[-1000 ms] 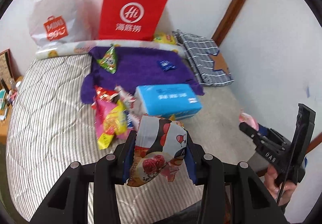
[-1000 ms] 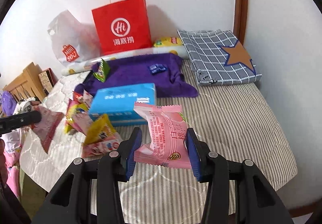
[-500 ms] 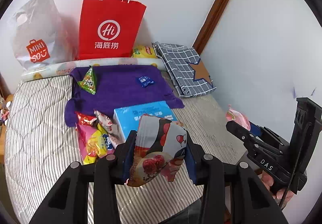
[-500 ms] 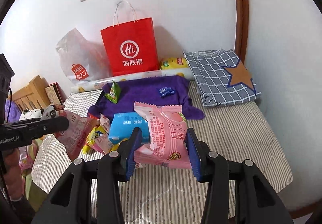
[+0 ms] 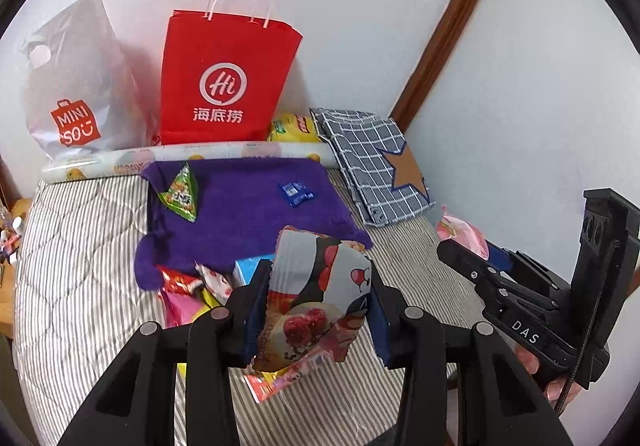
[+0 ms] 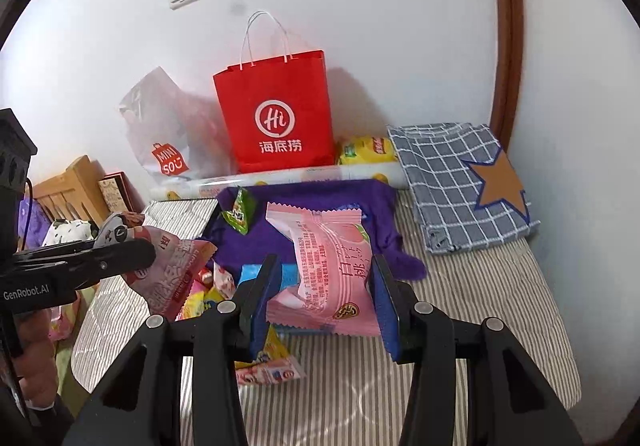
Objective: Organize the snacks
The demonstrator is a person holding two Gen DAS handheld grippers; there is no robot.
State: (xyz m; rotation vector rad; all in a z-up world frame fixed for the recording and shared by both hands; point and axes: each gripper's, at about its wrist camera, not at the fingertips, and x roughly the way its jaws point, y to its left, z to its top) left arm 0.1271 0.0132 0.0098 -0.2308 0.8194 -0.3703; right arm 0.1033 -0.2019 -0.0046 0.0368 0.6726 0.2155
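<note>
My left gripper is shut on a crinkled snack packet with a panda and red fruit, held above the bed. The right gripper is shut on a pink peach snack packet, also lifted. A red paper bag stands upright against the wall behind a purple towel. On the towel lie a green triangular snack and a small blue packet. A pile of loose snacks and a blue tissue pack lie below my grippers. In the left wrist view the right gripper shows at the right.
A white plastic shopping bag leans beside the red bag. A rolled printed mat and a yellow packet lie along the wall. A folded checked cloth with a star occupies the bed's right side. The striped mattress shows at right.
Both grippers have risen and pulled back from the bed with their packets still held, so the red bag and the wall show more fully and the snack pile sits lower and smaller.
</note>
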